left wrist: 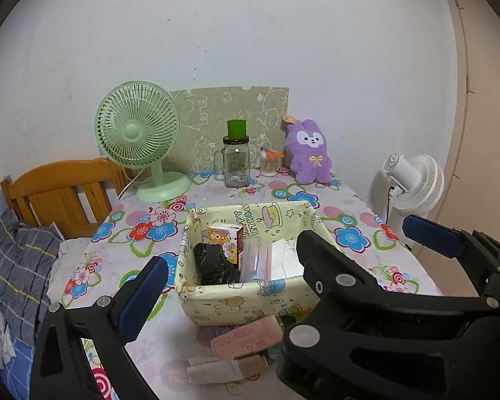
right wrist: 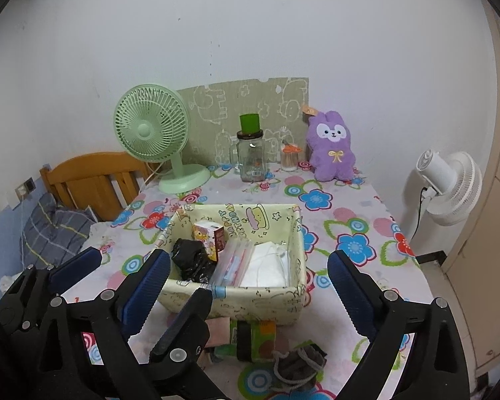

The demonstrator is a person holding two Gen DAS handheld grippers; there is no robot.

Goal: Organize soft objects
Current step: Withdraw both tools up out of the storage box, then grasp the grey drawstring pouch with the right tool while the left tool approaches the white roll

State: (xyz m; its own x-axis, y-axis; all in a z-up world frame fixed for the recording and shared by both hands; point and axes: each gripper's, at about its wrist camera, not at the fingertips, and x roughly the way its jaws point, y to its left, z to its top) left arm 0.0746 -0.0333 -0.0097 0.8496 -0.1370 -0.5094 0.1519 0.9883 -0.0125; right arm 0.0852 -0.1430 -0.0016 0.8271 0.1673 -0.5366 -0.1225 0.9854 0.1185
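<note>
A pale yellow fabric basket (left wrist: pixel 250 303) (right wrist: pixel 250 310) stands mid-table. It holds a black bag (right wrist: pixel 191 261), a small cartoon box (right wrist: pixel 210 233), a zip bag (right wrist: pixel 231 265) and white cloth (right wrist: pixel 270 268). In front of it lie a pink packet (left wrist: pixel 246 336), a folded white and tan cloth (left wrist: pixel 223 368), a green packet (right wrist: pixel 253 335) and a grey drawstring pouch (right wrist: pixel 298 366). A purple plush bunny (left wrist: pixel 308 151) (right wrist: pixel 331 146) sits at the back. My left gripper (left wrist: pixel 228 268) is open and empty before the basket. My right gripper (right wrist: pixel 250 286) is open and empty; it also shows in the left wrist view (left wrist: pixel 360 245).
A green desk fan (left wrist: pixel 140 136) (right wrist: pixel 153 126), a glass jar with a green cup on it (left wrist: pixel 236 160) (right wrist: pixel 250 153) and a cotton swab tub (left wrist: pixel 270 163) stand at the back. A wooden headboard (left wrist: pixel 60 190) and bedding are left; a white floor fan (right wrist: pixel 446 183) is right.
</note>
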